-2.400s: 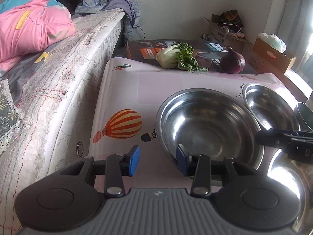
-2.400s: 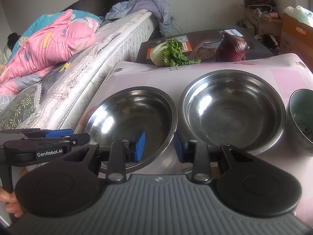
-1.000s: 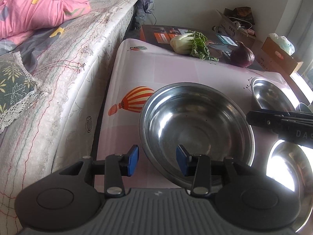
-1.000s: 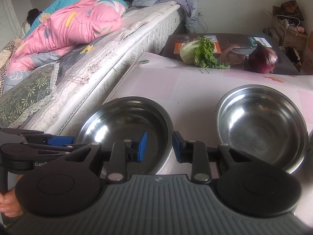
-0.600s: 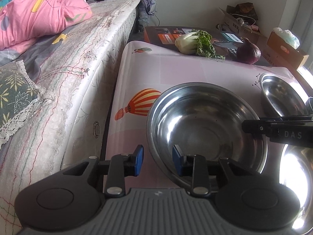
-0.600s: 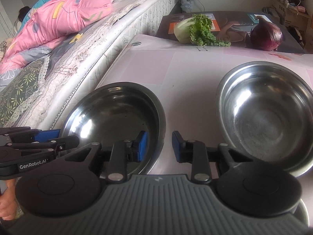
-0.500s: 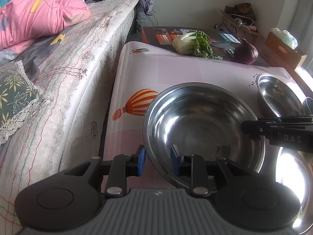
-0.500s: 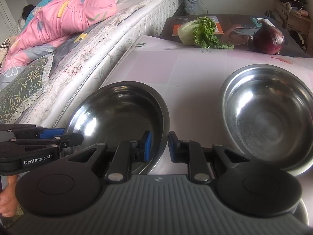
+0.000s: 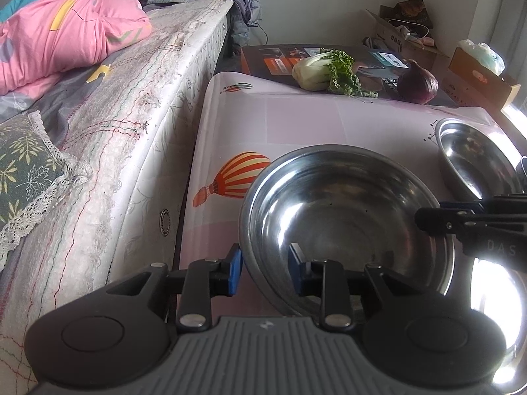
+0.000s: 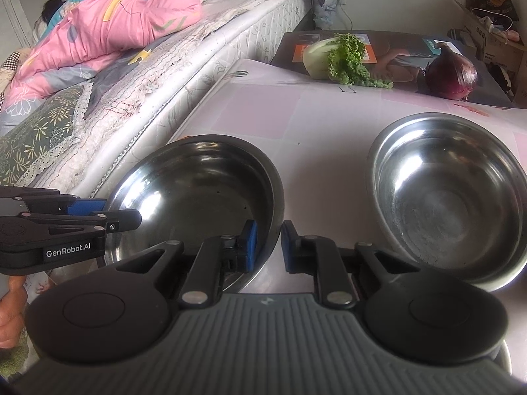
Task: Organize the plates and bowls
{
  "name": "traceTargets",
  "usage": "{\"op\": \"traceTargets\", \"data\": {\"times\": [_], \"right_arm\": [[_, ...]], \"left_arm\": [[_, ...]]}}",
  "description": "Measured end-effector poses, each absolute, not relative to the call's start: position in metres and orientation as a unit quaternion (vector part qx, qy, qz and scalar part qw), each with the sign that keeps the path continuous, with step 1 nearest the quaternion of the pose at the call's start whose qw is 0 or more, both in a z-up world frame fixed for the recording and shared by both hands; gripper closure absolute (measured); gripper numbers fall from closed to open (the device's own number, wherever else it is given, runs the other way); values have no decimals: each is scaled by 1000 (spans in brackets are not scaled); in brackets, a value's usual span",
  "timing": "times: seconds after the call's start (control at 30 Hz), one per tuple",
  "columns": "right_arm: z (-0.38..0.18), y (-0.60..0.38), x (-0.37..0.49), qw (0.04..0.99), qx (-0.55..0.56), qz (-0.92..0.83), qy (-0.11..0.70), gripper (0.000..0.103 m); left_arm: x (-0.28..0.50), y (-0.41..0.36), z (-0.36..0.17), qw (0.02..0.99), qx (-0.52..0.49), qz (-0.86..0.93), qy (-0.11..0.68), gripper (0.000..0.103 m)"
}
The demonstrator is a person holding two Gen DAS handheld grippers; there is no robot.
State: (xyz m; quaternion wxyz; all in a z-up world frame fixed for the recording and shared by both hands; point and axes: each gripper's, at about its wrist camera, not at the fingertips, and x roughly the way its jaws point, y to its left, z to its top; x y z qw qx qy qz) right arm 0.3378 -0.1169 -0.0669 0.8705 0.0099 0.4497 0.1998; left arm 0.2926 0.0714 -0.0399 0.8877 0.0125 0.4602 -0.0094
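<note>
Both grippers closed in since earlier | left gripper (image 9: 265,271) and right gripper (image 10: 267,247) clamp near bowl (image 9: 346,223) rim, angled down | pink counter (image 9: 296,121) beside bed (image 9: 98,131)

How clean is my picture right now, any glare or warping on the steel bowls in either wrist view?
Left wrist view: strong glare blows out the near bowl at the lower right and the window edge; the bowl in the middle shows only small highlights. Right wrist view: evenly lit, soft reflections inside both bowls. Both views: fisheye bends the mattress and table edges, with dark corners.
</note>
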Motion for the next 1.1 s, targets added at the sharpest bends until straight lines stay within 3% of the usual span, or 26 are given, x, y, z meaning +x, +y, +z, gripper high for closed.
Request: {"op": "traceTargets", "data": {"times": [1.1], "right_arm": [[-26,-133,309,890,11,198,411,88]], "left_arm": [[268,57,3,908,25,-19,418,73]]}}
